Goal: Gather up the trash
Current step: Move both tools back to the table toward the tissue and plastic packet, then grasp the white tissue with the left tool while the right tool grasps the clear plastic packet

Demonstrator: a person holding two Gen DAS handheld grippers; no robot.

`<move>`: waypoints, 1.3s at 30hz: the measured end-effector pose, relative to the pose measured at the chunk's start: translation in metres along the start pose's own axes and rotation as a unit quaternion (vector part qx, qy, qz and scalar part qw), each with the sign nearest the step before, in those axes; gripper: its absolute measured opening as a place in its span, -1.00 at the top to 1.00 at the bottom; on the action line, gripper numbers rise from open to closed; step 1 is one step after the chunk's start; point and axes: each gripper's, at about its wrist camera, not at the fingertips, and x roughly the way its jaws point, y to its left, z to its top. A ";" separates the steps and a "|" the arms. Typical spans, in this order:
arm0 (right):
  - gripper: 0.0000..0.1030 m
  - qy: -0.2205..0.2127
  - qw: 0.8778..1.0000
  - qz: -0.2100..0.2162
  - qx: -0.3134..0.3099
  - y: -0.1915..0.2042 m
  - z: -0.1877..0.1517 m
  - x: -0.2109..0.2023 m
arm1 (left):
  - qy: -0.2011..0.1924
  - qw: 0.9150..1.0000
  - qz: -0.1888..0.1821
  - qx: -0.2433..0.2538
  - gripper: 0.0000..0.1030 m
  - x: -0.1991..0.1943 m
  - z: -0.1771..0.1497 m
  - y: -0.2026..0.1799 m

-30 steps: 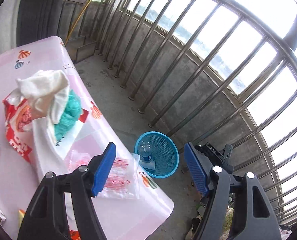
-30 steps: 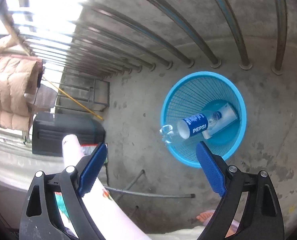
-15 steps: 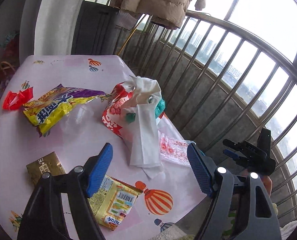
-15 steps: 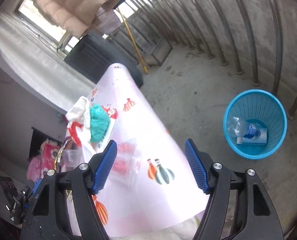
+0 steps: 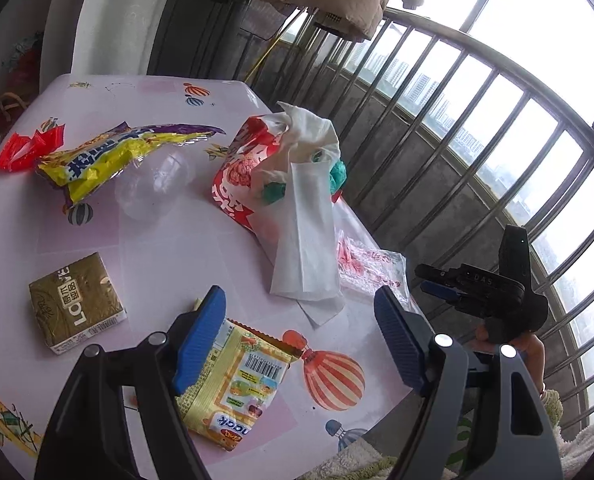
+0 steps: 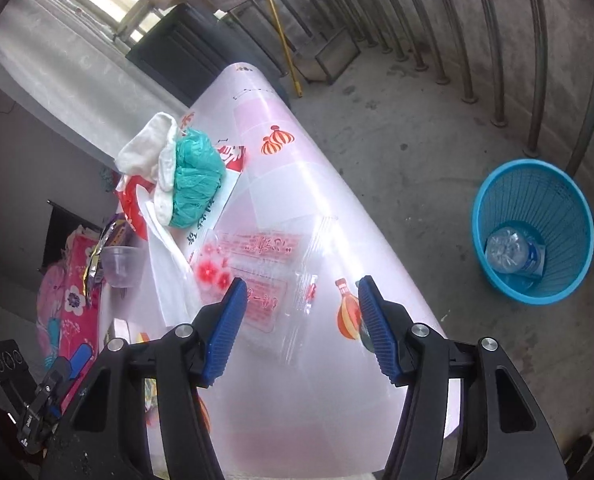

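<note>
Left wrist: left gripper [image 5: 299, 342] wide, empty, above the yellow foil snack wrapper [image 5: 237, 384] on the pink balloon-print table [image 5: 157, 240].
Right wrist: right gripper [image 6: 299, 330] empty, jaws closing, over the clear red-printed plastic bag [image 6: 257, 272] on that table; blue mesh plastic bin [image 6: 533, 232] on the floor beside it.

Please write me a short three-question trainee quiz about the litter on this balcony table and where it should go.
1. True or false: the round blue plastic mesh bin on the concrete floor is empty.
2. Which lies directly under the left claw? A) the flat gold cardboard box B) the yellow foil snack packet with a barcode C) the crumpled red wrapper
3. Fill in: the clear plastic bag with red print lies ahead of the ___ claw.

Key: 1 false, a clear plastic bottle lies inside; 2 B; 3 right.
</note>
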 end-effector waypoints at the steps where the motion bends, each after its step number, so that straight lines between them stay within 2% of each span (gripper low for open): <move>1: -0.08 0.003 1.000 -0.002 -0.002 0.001 0.000 0.003 | 0.005 1.000 -0.003 -0.001 -0.44 0.007 0.004 0.000; 10: 0.00 0.006 1.000 -0.020 -0.008 0.006 0.007 0.015 | 0.067 0.998 -0.003 0.000 -0.44 0.084 0.036 -0.006; 15: 0.03 0.002 1.000 -0.026 0.000 0.003 0.013 0.020 | 0.091 0.996 0.018 0.010 -0.31 0.117 0.038 -0.008; 21: 0.09 0.006 0.999 -0.031 -0.011 0.007 0.015 0.028 | 0.103 0.993 0.047 0.022 0.08 0.131 0.033 -0.005; 23: 0.15 0.004 0.999 -0.037 -0.017 0.008 0.015 0.028 | 0.106 0.993 0.052 0.022 0.26 0.133 0.032 -0.004; 28: 0.36 0.001 0.998 -0.055 -0.035 0.012 0.015 0.029 | 0.104 0.992 0.062 0.032 0.55 0.133 0.030 -0.006; 31: 0.51 -0.002 0.997 -0.065 -0.038 0.012 0.014 0.029 | 0.103 0.992 0.068 0.037 0.68 0.133 0.029 -0.006; 35: 0.68 -0.002 0.998 -0.057 -0.031 0.008 0.014 0.027 | 0.100 0.992 0.069 0.040 0.83 0.132 0.029 -0.008; 39: 0.74 -0.004 0.999 -0.047 -0.027 0.008 0.014 0.021 | 0.091 0.993 0.062 0.045 0.91 0.124 0.030 -0.012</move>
